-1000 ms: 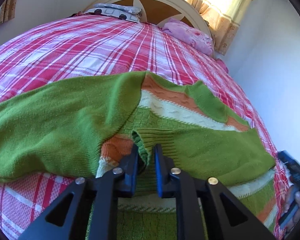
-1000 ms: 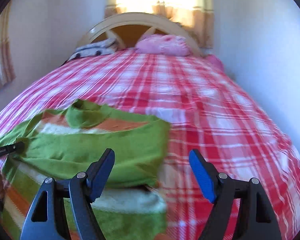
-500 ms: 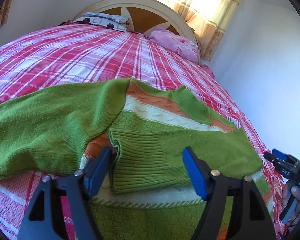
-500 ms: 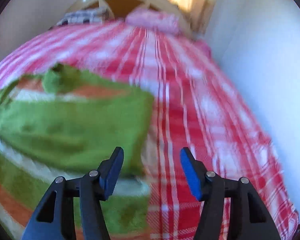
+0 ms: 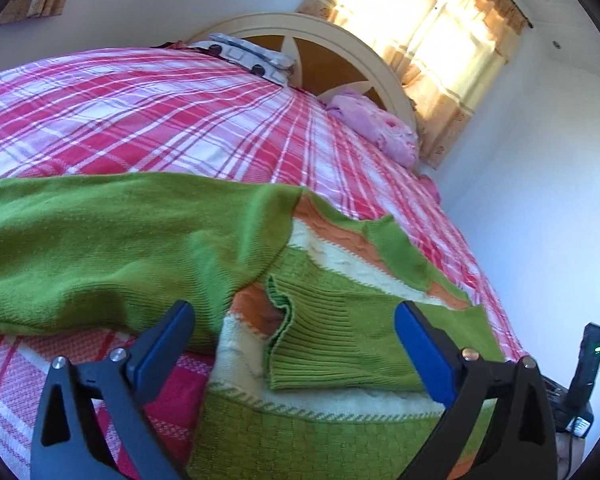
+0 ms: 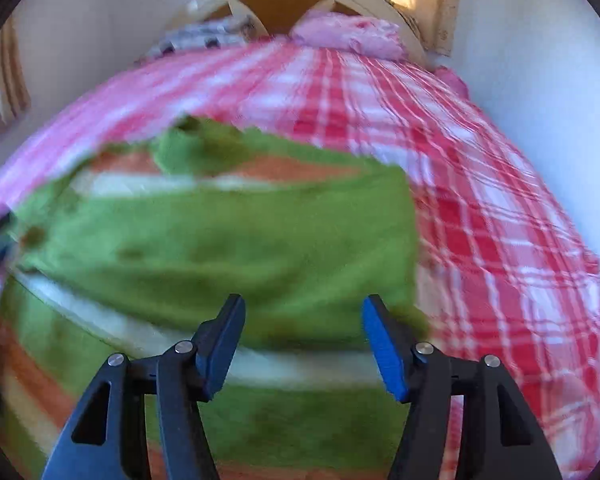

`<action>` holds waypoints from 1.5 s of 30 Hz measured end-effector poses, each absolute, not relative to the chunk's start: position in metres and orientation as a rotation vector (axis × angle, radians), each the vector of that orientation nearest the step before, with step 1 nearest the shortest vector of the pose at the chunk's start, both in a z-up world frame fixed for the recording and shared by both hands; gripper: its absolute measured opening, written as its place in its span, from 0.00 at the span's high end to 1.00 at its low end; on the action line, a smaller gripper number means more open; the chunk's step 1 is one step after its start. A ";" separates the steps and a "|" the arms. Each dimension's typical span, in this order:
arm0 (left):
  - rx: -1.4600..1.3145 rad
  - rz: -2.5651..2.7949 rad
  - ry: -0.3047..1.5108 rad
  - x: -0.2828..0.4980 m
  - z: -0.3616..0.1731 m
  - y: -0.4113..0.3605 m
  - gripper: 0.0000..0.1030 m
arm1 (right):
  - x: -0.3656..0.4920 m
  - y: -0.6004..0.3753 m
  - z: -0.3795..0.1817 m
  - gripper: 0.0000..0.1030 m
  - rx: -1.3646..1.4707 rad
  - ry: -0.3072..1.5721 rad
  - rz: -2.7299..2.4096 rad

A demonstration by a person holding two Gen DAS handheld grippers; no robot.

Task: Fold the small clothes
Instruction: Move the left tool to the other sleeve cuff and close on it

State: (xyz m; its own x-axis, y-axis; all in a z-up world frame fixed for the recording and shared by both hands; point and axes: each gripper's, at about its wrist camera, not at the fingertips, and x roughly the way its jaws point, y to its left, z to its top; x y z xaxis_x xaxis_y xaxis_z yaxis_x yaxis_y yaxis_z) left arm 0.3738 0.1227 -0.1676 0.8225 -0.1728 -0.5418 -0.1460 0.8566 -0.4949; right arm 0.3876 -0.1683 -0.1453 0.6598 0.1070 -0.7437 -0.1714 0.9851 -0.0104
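Note:
A green knit sweater (image 5: 340,420) with orange and white stripes lies on the plaid bed. Its right sleeve (image 5: 360,332) is folded across the body, the ribbed cuff near the middle. The left sleeve (image 5: 100,248) stretches out to the left. My left gripper (image 5: 292,344) is open and empty, just above the cuff. In the right wrist view, which is blurred, the sweater (image 6: 220,240) fills the left and middle. My right gripper (image 6: 302,340) is open and empty over the folded sleeve's right end.
The bed has a red and white plaid cover (image 5: 160,120), a patterned pillow (image 5: 252,60) and a pink bundle (image 5: 376,128) by the cream headboard (image 5: 300,28). A white wall (image 6: 560,100) runs close along the right side.
My left gripper let go of the sleeve cuff, opened wide and drew back. My right gripper moved left over the sweater, its jaws narrower than a second ago.

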 end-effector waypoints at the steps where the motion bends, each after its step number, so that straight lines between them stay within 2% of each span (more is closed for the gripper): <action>1: -0.538 0.000 0.621 0.373 -0.167 0.122 0.01 | 0.390 -0.163 -0.148 0.29 -0.081 0.841 0.166; 4: -0.509 0.017 0.651 0.367 -0.167 0.121 0.01 | 0.388 -0.147 -0.172 0.29 -0.134 0.880 0.165; 13: -0.480 0.087 0.667 0.333 -0.160 0.154 0.01 | 0.374 -0.148 -0.177 0.29 -0.133 0.841 0.169; 24: -0.549 0.332 0.645 0.261 -0.161 0.273 0.01 | 0.372 -0.150 -0.177 0.29 -0.127 0.825 0.169; 28: -0.657 0.466 0.662 0.237 -0.174 0.319 0.02 | 0.372 -0.149 -0.177 0.29 -0.131 0.824 0.168; 35: -0.771 0.523 0.628 0.229 -0.185 0.353 0.24 | 0.371 -0.149 -0.177 0.28 -0.131 0.823 0.166; 37: -0.786 0.520 0.624 0.234 -0.187 0.356 0.35 | 0.371 -0.149 -0.177 0.28 -0.131 0.823 0.166; 44: -0.810 0.553 0.602 0.242 -0.190 0.369 0.37 | 0.371 -0.150 -0.177 0.27 -0.129 0.822 0.168; 45: -0.806 0.559 0.596 0.243 -0.190 0.370 0.40 | 0.371 -0.150 -0.177 0.27 -0.128 0.822 0.168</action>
